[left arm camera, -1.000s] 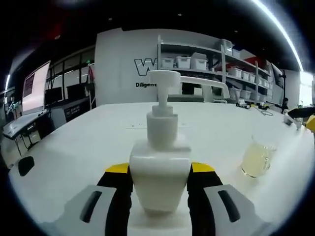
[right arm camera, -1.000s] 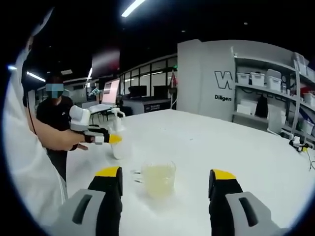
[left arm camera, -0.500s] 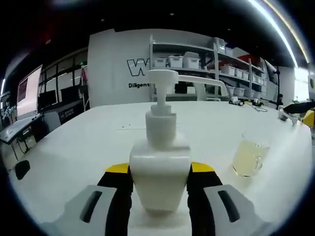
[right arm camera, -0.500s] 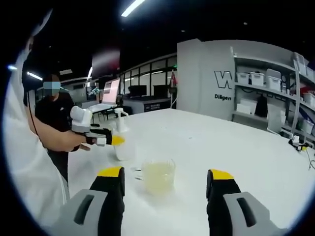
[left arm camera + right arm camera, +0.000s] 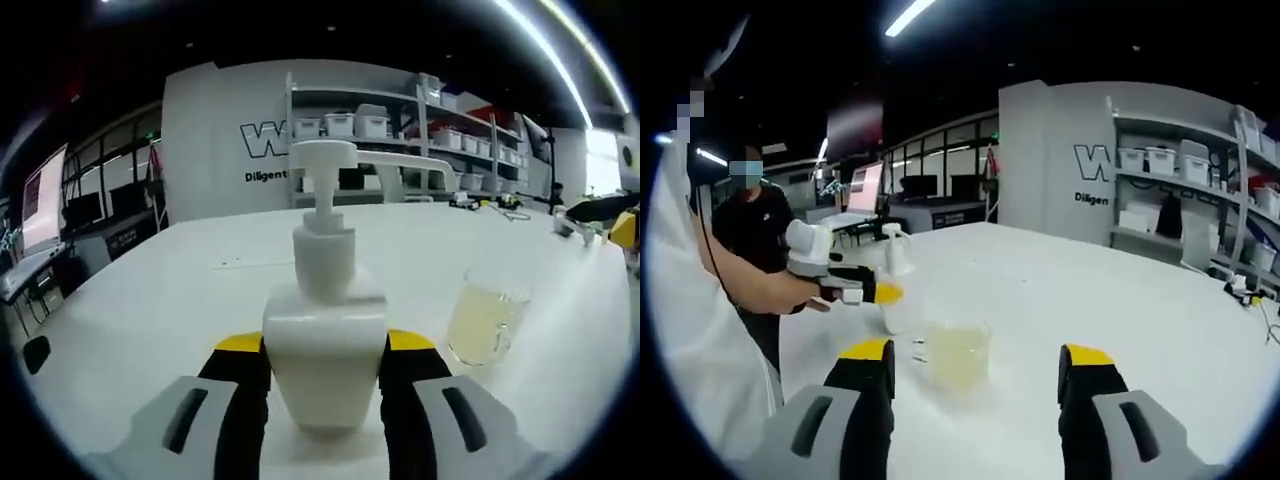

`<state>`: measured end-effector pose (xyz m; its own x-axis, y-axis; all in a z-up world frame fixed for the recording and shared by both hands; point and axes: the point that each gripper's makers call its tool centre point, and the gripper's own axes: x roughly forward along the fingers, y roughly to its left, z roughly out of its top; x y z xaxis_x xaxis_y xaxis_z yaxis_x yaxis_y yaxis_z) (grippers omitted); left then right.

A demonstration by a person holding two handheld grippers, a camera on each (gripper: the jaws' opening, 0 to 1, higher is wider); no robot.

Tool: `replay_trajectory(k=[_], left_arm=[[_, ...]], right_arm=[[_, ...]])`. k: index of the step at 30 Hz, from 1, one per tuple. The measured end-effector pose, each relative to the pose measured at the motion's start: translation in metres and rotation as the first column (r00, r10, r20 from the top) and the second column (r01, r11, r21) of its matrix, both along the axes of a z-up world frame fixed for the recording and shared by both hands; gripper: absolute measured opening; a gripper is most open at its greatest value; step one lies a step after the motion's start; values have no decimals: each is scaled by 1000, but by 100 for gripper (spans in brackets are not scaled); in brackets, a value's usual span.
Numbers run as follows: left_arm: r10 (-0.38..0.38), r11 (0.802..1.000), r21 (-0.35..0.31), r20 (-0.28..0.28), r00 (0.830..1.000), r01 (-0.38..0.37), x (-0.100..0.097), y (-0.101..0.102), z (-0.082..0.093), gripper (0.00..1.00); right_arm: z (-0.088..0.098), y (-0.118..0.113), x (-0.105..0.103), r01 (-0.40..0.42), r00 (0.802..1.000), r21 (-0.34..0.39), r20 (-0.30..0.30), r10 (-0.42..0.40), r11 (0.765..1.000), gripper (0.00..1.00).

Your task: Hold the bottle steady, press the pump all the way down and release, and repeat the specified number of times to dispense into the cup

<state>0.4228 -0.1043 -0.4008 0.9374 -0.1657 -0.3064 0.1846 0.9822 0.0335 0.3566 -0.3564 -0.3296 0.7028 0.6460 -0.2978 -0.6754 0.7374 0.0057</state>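
In the left gripper view, a white pump bottle (image 5: 325, 345) is seen standing upright on a white table (image 5: 150, 310). The bottle is held tight between the two jaws of the left gripper (image 5: 325, 375), one jaw pressed on each side of its wide lower part. The pump head (image 5: 322, 160) on top is up, not pressed down. To the right of the bottle, near it but not touching, a clear glass cup (image 5: 482, 322) with a handle is set on the table. A pale yellow liquid is seen inside the cup. Far behind, shelves with white boxes (image 5: 400, 130) are seen against a wall.

In the right gripper view, the right gripper (image 5: 975, 400) is seen with its two jaws spread wide apart, and nothing is held between them. The glass cup (image 5: 958, 352) stands on the table (image 5: 1090, 290) ahead, between the lines of the two jaws and nearer the left jaw, but beyond the jaw tips and not touched by them. Just behind the cup and a little to the left, the pump bottle (image 5: 898, 290) is seen, gripped by the left gripper (image 5: 878, 292), which is held in a person's hand (image 5: 795, 290). Another person in a dark shirt (image 5: 752, 235) stands farther back on the left. Desks with screens (image 5: 865, 190) are seen in the room behind.
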Motion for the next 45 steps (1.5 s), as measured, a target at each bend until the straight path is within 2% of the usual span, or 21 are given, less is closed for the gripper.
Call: replay_trajectory(k=[1,2,4,5,18,20,21,22,24,25,27,28,30,37,38,39,42,45], left_arm=[[-3,1000,-1,0,1000,3,0,-3,0,41],[-5,1000,2,2,1000,5,0,-6,0,41],[-12,1000,1,3,1000,12,0,-11,0,41],[-15,1000,4,6,1000,15,0,-12,0,41],[-38,999,8,8,999,38,0,-22,0,41],[-43,999,9,9,999,42,0,-24,0,41],[-44,999,8,10,999,44,0,-25,0,41],[-45,999,9,9,999,45,0,-27,0,41],[-50,999,10,8,999,50,0,-30,0,41],[-54,998,10,10,998,54,0,-32,0,41],[-60,998,11,9,998,60,1,-35,0,41],[-61,998,11,9,998,61,1,-36,0,41],[-67,998,10,9,998,67,1,-39,-1,41],[-87,996,11,11,996,87,2,-49,0,40],[-89,996,13,10,996,89,2,-50,0,40],[-91,996,12,9,996,91,2,-52,0,40],[-96,995,12,10,995,96,1,-53,-1,40],[-99,995,12,11,995,99,1,-55,0,40]], right_arm=[[2,-2,0,-3,1000,-9,25,4,1000,65],[0,-2,-2,-6,1000,2,-3,6,1000,64],[2,-5,-1,-1,1000,-7,19,1,1000,66],[0,-6,-1,0,1000,0,-4,0,1000,65],[2,-9,-2,3,1000,-9,6,-3,1000,61],[-1,-9,-3,7,1000,-3,-16,-7,1000,61],[1,-10,-3,4,1000,-10,4,-4,1000,61],[0,-10,-4,3,1000,-2,-11,-3,1000,61],[1,-11,-3,3,1000,-9,0,-3,1000,60],[0,-11,-4,0,1000,5,-20,0,1000,59],[1,-13,-4,1,1000,-8,1,-1,1000,59],[-1,-12,-5,-6,1000,-2,-19,6,1000,57],[0,-13,-5,-5,1000,-22,-1,5,1000,56],[2,-19,-4,5,1000,-2,-15,-5,1000,57],[3,-21,-3,5,1000,-22,5,-5,1000,57],[1,-20,-5,-4,1000,-7,-25,4,1000,54],[1,-20,-5,-3,1000,-22,-6,3,1000,53],[1,-21,-5,-2,1000,-14,-15,2,1000,53]])
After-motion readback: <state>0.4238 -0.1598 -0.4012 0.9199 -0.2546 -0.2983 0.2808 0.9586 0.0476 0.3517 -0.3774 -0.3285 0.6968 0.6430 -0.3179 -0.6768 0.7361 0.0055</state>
